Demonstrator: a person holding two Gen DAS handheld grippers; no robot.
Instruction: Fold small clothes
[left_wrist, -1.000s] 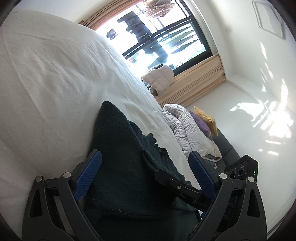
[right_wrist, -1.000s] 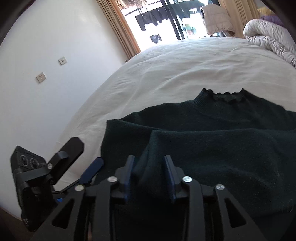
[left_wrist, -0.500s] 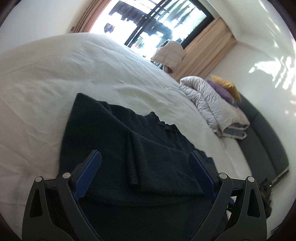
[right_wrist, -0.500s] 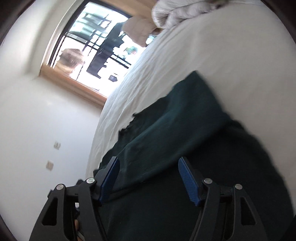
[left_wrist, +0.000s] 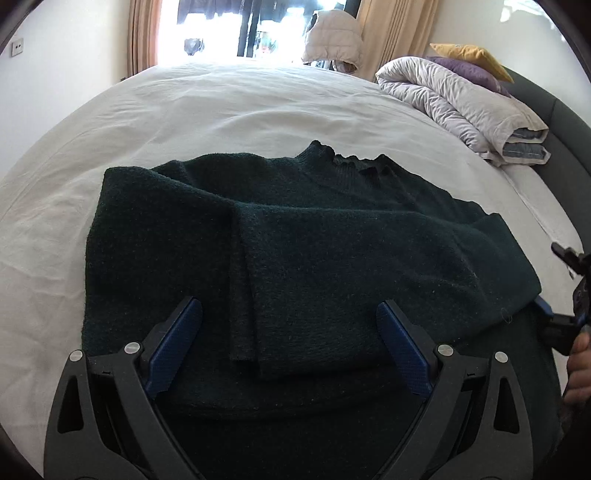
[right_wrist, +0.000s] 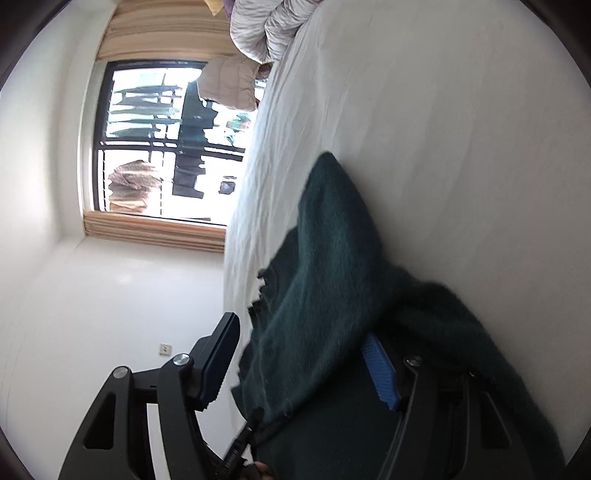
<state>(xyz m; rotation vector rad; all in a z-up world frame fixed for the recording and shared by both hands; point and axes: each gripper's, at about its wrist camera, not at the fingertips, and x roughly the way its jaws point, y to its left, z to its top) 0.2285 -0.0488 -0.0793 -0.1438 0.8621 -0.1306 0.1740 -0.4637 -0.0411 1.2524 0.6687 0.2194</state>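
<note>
A dark green knitted sweater (left_wrist: 295, 240) lies on the white bed (left_wrist: 221, 99), collar at the far side, one sleeve folded across its body. My left gripper (left_wrist: 288, 343) is open just above the sweater's near hem, holding nothing. My right gripper (right_wrist: 299, 362) is open and rolled on its side at the sweater's right edge. The sweater (right_wrist: 332, 277) lies between its fingers, and one blue pad (right_wrist: 380, 369) sits against the cloth. The right gripper also shows at the right edge of the left wrist view (left_wrist: 569, 314).
A rolled grey-white duvet (left_wrist: 458, 99) with yellow and purple pillows lies at the bed's far right by the dark headboard (left_wrist: 554, 110). A window with curtains (left_wrist: 251, 26) is beyond the bed. A pale jacket (left_wrist: 332, 37) hangs there.
My right gripper has opened and let go of the sleeve, then rolled sideways to the sweater's right edge. My left gripper swung level to face the sweater squarely.
</note>
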